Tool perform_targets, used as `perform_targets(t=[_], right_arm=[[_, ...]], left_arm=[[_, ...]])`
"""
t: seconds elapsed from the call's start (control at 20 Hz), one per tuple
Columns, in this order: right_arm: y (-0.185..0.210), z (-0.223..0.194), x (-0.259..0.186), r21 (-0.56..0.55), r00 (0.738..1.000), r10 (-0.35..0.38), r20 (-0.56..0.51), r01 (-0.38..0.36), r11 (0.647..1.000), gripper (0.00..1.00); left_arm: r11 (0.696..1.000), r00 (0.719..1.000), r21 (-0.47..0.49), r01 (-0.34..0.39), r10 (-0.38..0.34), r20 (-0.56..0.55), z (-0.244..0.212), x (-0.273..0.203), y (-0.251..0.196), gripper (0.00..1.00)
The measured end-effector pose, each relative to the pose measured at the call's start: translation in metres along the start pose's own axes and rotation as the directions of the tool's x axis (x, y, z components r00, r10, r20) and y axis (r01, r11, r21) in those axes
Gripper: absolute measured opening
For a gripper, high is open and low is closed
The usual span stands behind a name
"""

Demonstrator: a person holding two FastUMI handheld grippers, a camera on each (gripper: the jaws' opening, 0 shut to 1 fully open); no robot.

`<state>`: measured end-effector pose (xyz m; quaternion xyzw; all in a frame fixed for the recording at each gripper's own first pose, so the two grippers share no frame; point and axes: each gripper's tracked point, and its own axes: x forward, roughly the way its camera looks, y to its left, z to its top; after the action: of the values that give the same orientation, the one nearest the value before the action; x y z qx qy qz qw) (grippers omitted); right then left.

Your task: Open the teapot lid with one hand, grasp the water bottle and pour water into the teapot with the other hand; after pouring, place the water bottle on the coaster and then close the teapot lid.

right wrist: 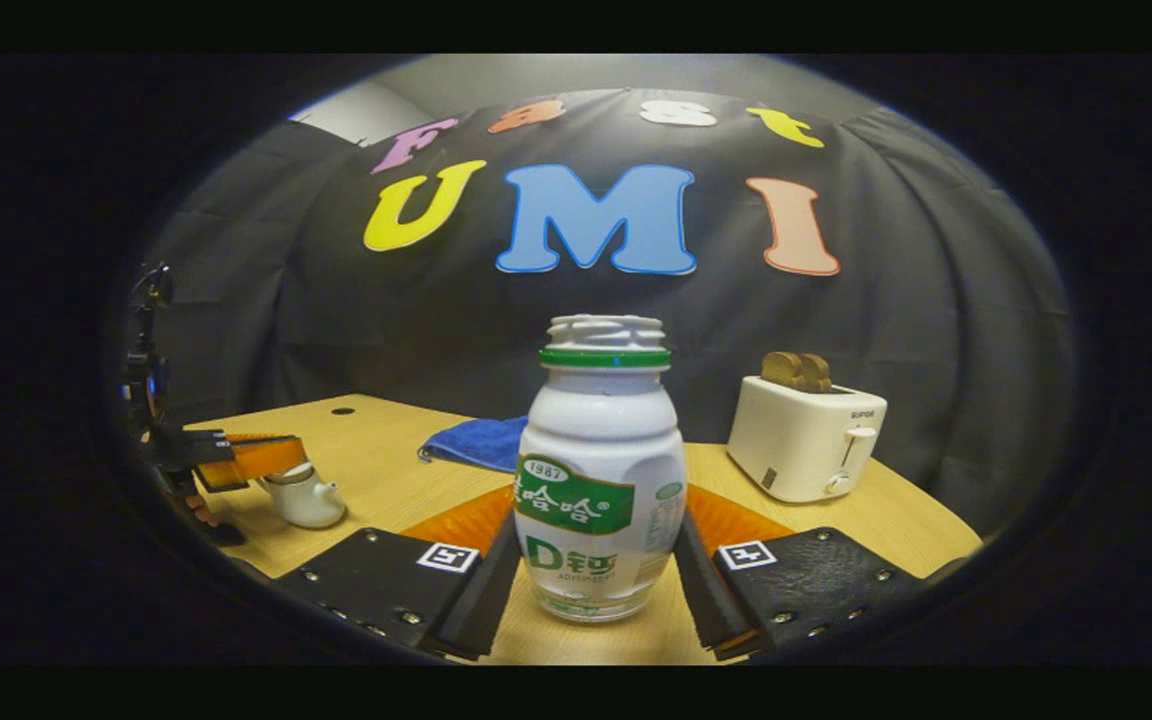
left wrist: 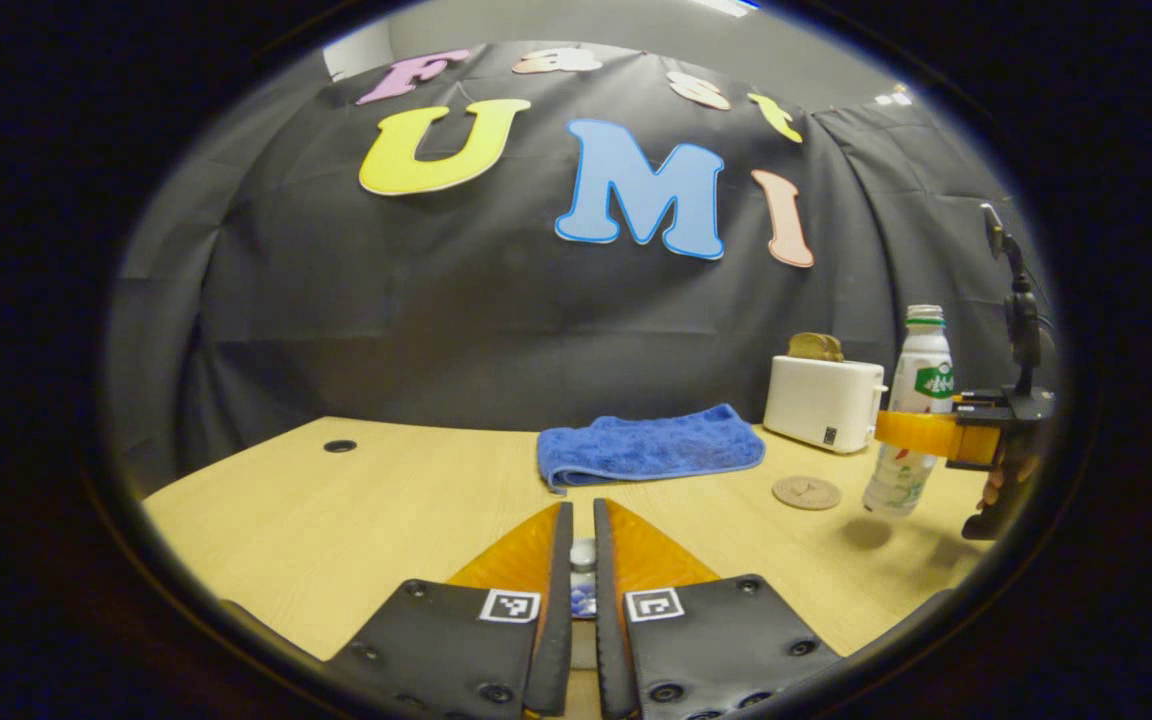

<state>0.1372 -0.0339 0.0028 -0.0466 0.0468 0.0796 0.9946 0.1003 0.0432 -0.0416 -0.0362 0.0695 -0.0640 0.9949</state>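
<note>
In the right gripper view, a white water bottle (right wrist: pixel 601 480) with a green label and an uncapped neck stands upright between my right gripper's (right wrist: pixel 598 535) fingers, which press on its sides. The left gripper view shows that bottle (left wrist: pixel 914 420) held just above the table by the right gripper (left wrist: pixel 911 430), with its shadow below. My left gripper (left wrist: pixel 582 512) is nearly closed on the small knob of the teapot lid (left wrist: pixel 583 572). The white teapot (right wrist: pixel 306 497) sits at the table's left under the left gripper (right wrist: pixel 271 455). A round coaster (left wrist: pixel 806 492) lies left of the bottle.
A white toaster (left wrist: pixel 824 400) with bread in it stands at the back right, also seen as the toaster (right wrist: pixel 806 435) behind the bottle. A folded blue towel (left wrist: pixel 651 447) lies at the back middle of the wooden table (left wrist: pixel 356 510). A hand (left wrist: pixel 1001 485) holds the right gripper.
</note>
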Motion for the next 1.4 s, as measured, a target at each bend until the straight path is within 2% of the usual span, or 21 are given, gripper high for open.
perform_targets(t=[0.05,0.2,0.35,0.45,0.6,0.75,1.1,1.2,1.3,1.4], right_arm=[[-0.003,0.001,0.006,0.012,1.000,-0.006,-0.003,0.006,1.000,0.72],[-0.009,0.006,0.030,0.011,1.000,-0.012,0.004,0.012,1.000,0.72],[-0.015,0.011,0.060,0.020,1.000,-0.018,0.004,0.017,1.000,0.72],[-0.016,0.008,0.077,0.035,1.000,-0.017,-0.013,0.017,0.999,0.72],[-0.017,0.005,0.092,-0.009,0.999,-0.038,-0.003,0.038,0.999,0.72],[-0.019,-0.008,0.102,-0.025,0.999,-0.043,-0.022,0.043,0.999,0.72],[-0.029,-0.018,0.106,-0.001,0.999,-0.055,-0.002,0.055,0.999,0.72],[-0.032,-0.020,0.105,-0.002,0.998,-0.065,-0.006,0.065,0.998,0.78],[-0.034,-0.017,0.100,0.007,0.996,-0.092,-0.010,0.092,0.996,0.99],[-0.032,-0.007,0.093,0.013,0.995,-0.100,0.019,0.100,0.995,0.98]], left_arm=[[1.000,1.000,0.007,0.003,-0.003,0.009,0.003,-0.002,-0.002,0.23],[1.000,1.000,0.019,-0.007,0.007,0.020,0.001,-0.007,0.002,0.26],[0.999,0.999,-0.023,-0.025,0.025,0.028,0.004,-0.016,0.013,0.34],[0.998,0.996,-0.049,-0.046,0.049,0.071,0.020,-0.027,0.021,0.46],[0.996,0.984,-0.084,-0.040,0.053,0.169,0.048,-0.042,0.021,0.75],[0.998,0.982,-0.054,-0.035,0.045,0.185,0.049,-0.045,0.014,0.78],[1.000,0.987,-0.015,-0.010,0.012,0.159,0.042,-0.040,0.000,0.77],[1.000,0.987,-0.020,-0.012,0.015,0.163,0.042,-0.040,0.000,0.78],[0.999,0.983,-0.019,-0.026,0.029,0.179,0.047,-0.042,0.002,0.78],[0.999,0.978,-0.004,-0.043,0.043,0.204,0.054,-0.046,0.004,0.88]])
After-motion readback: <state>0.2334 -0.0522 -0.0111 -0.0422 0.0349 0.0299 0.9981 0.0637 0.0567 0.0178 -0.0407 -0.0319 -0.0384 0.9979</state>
